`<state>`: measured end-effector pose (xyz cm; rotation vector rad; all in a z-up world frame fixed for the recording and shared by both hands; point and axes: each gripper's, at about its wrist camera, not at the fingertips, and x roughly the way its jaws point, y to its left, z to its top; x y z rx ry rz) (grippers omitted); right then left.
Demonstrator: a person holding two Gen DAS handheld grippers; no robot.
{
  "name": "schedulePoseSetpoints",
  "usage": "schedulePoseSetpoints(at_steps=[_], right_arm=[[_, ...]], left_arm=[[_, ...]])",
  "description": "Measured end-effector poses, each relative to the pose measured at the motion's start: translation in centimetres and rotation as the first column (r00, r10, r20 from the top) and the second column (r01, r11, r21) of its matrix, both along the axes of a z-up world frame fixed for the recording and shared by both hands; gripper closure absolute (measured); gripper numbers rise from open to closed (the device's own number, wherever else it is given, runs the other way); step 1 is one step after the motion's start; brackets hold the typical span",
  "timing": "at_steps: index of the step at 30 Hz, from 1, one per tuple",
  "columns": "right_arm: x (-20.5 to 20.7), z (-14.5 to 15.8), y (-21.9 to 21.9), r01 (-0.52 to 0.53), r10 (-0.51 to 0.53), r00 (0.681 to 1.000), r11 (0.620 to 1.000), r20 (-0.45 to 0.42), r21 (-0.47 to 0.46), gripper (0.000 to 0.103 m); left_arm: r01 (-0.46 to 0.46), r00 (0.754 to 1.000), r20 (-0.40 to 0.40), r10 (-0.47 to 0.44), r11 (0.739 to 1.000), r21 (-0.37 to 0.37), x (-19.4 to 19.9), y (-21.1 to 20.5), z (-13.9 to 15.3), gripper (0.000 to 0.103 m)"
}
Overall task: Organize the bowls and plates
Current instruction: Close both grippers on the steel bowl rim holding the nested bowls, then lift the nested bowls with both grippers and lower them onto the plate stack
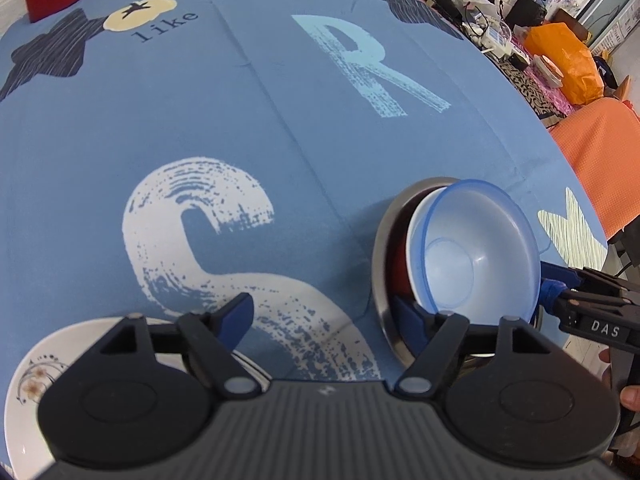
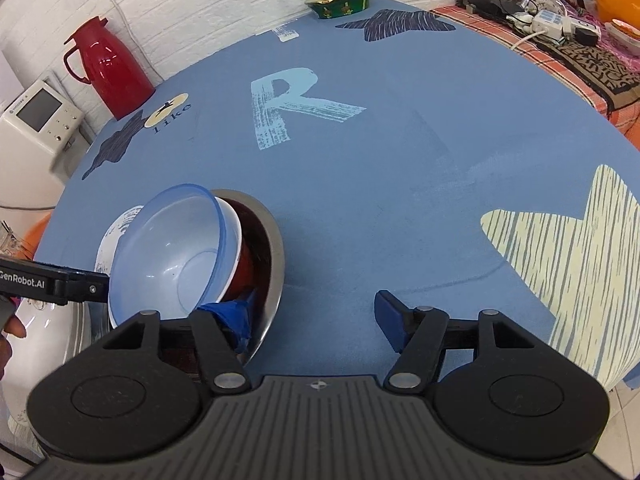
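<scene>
Your translucent blue plastic bowl sits tipped inside a white-rimmed red bowl, and both are nested in a wide stainless steel bowl near the front edge of the counter, which is covered in a blue printed cloth. The stack leans, so the blue bowl is probably not seated yet. Your left gripper is spread wide, with one blue fingertip at the steel bowl's near rim and nothing pinched between the two. Your right gripper is likewise spread open, its left fingertip down inside the steel bowl beside the red one and its right fingertip over bare cloth. To finish this step well, steady the steel bowl with one gripper and nudge the blue bowl's raised rim down with the other until it lies level; push on the rim, not the thin wall, since light plastic may skate or pop out. Keep both fingertips clear of the gaps between the bowls before you close anything. The white floral-patterned plate lies under your left gripper, near the stack, and looks like the next piece to gather.
</scene>
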<state>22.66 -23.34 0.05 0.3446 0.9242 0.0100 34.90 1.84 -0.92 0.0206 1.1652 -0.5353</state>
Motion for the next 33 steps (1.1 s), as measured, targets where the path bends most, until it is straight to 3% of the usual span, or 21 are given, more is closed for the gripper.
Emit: schedulePoseSetpoints(at_steps=[4, 11, 16, 18, 20, 22, 23, 26, 33], right_arm=[[-0.1, -0.3, 1.1, -0.011, 0.016, 0.998, 0.995, 0.053, -0.097, 0.044], [0.2, -0.3, 1.6, 0.015, -0.011, 0.999, 0.991, 0.035, -0.133, 0.041], [-0.4, 0.0, 3.3, -0.069, 0.105, 0.988, 0.956, 0.116, -0.284, 0.051], [-0.2, 0.1, 3.2, -0.104, 0.142, 0.982, 0.956, 0.121, -0.273, 0.061], [0.1, 0.4, 3.3, -0.143, 0.178, 0.978, 0.954, 0.112, -0.265, 0.078], [0.2, 0.6, 4.1, -0.181, 0.221, 0.970, 0.936, 0.102, -0.303, 0.085], [0.2, 0.7, 4.3, -0.194, 0.236, 0.967, 0.927, 0.097, -0.322, 0.086], [0.4, 0.9, 4.5, -0.221, 0.262, 0.962, 0.913, 0.077, -0.344, 0.087], [1.5, 1.4, 5.2, -0.353, 0.377, 0.926, 0.846, -0.020, -0.399, 0.087]], left_arm=[[-0.003, 1.000, 0.011, 0.003, 1.000, -0.004, -0.2, 0.1, -0.1, 0.027], [-0.022, 0.999, 0.041, 0.023, 1.000, -0.015, -0.8, 0.3, -0.1, 0.027], [-0.015, 0.998, 0.064, 0.016, 1.000, -0.017, -1.3, 0.2, 0.0, 0.028], [-0.017, 0.998, 0.057, 0.019, 0.999, -0.029, -1.6, 0.4, -0.1, 0.029], [-0.009, 0.999, 0.052, 0.011, 0.999, -0.053, -2.0, 0.6, -0.2, 0.036], [-0.003, 0.999, 0.053, 0.007, 0.997, -0.079, -2.4, 0.7, -0.1, 0.046], [-0.001, 0.999, 0.049, 0.005, 0.995, -0.097, -2.5, 0.7, 0.0, 0.056], [0.015, 0.999, 0.050, -0.009, 0.993, -0.120, -2.9, 0.3, 0.2, 0.072], [-0.019, 0.996, 0.082, 0.026, 0.996, -0.088, -3.7, -0.4, 0.5, 0.075]])
